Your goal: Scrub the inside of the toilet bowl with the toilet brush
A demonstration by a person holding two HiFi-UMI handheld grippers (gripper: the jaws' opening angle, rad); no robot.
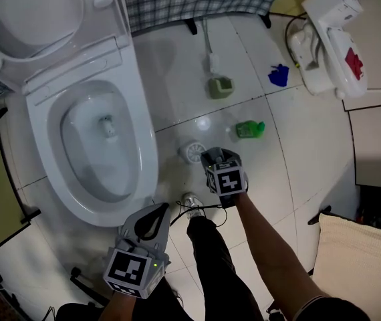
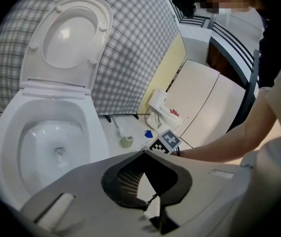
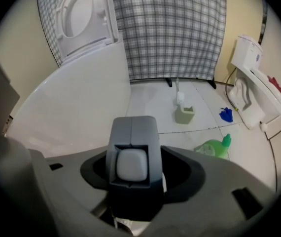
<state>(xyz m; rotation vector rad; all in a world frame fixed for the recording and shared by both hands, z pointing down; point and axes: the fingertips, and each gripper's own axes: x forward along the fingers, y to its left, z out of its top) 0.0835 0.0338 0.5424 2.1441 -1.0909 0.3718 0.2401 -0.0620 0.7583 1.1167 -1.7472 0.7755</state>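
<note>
Head view: white-handled toilet brush (image 1: 212, 63) upright in a square green holder (image 1: 220, 87) on glossy white floor tiles (image 1: 177, 59), right of the open toilet bowl (image 1: 146, 146), farther off than the left gripper (image 1: 158, 214) and right gripper (image 1: 220, 160); left gripper view: jaws closed, empty, bowl at left; right gripper view: jaws apart, empty, brush far, green bottle (image 3: 213, 147) right.
</note>
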